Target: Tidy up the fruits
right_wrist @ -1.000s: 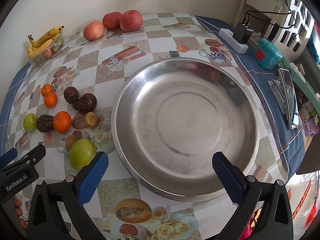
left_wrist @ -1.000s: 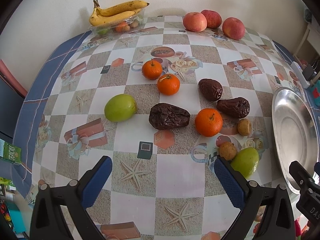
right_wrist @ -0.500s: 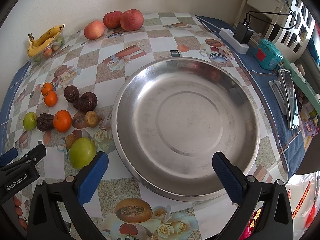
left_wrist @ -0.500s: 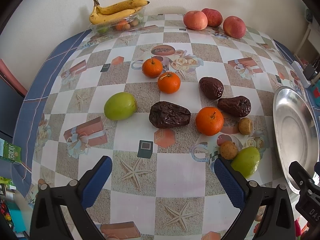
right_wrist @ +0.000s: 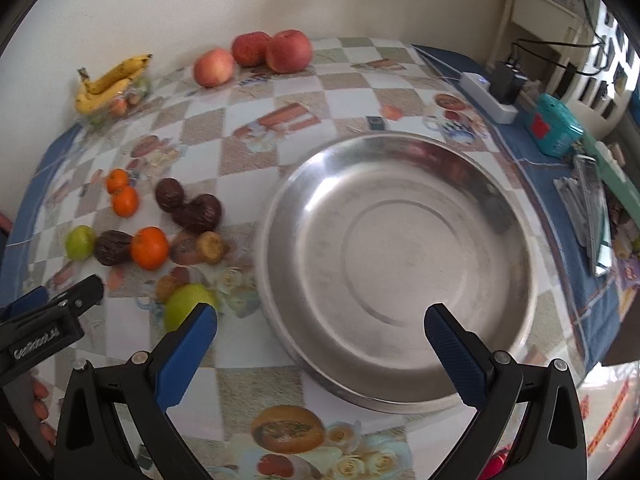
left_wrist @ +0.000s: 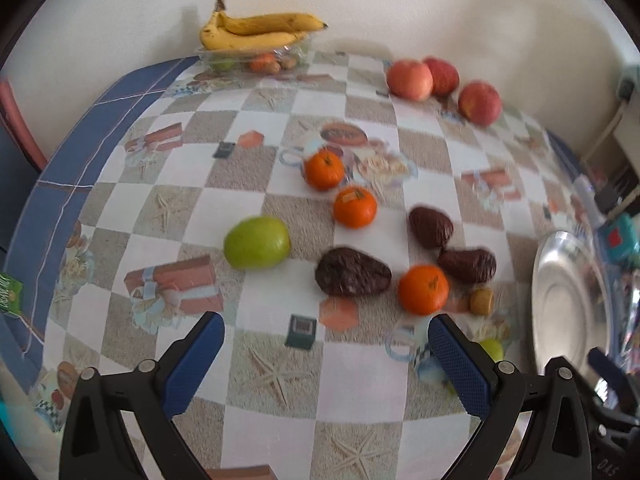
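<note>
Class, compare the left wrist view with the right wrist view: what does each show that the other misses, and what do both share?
Only the left wrist view shows the green packet at the table's left edge. Only the right wrist view shows the white power strip, the whole steel bowl and the second brown fruit. Both share the bananas, three apples, three oranges and dark wrinkled fruits.

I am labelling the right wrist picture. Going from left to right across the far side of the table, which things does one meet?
Bananas → pale apple → two red apples → white power strip → teal box.
</note>
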`<action>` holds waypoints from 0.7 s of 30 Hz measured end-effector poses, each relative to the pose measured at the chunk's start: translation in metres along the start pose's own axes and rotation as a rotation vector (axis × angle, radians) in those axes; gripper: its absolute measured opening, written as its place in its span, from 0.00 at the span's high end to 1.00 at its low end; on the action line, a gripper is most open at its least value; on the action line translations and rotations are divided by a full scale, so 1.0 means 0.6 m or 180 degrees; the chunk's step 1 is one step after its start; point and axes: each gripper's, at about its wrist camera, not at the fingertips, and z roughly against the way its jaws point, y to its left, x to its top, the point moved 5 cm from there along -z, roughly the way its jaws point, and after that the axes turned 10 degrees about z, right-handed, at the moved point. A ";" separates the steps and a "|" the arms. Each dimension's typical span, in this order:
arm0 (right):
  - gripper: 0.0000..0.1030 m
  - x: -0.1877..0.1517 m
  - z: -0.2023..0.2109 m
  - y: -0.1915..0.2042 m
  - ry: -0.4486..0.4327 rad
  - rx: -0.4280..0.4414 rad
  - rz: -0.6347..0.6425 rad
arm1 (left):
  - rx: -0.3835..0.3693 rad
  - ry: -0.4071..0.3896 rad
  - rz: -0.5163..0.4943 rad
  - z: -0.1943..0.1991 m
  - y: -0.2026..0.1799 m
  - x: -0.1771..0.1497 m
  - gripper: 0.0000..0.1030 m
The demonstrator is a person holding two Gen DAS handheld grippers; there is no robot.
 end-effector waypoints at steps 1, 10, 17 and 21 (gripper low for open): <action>0.00 0.003 -0.001 0.007 -0.0024 0.0108 0.0009 | -0.0027 -0.0027 0.0050 0.002 0.006 0.006 0.00; 0.00 0.045 0.013 0.069 -0.0319 0.0761 0.0106 | -0.0205 -0.0388 0.0329 0.017 0.040 0.045 0.00; 0.00 0.059 0.023 0.103 -0.0432 0.0851 0.0346 | -0.0232 -0.0477 0.0180 0.013 0.024 0.056 0.00; 0.00 0.061 0.017 0.107 -0.0397 0.0724 0.0437 | -0.0166 -0.0391 0.0124 0.007 0.013 0.053 0.00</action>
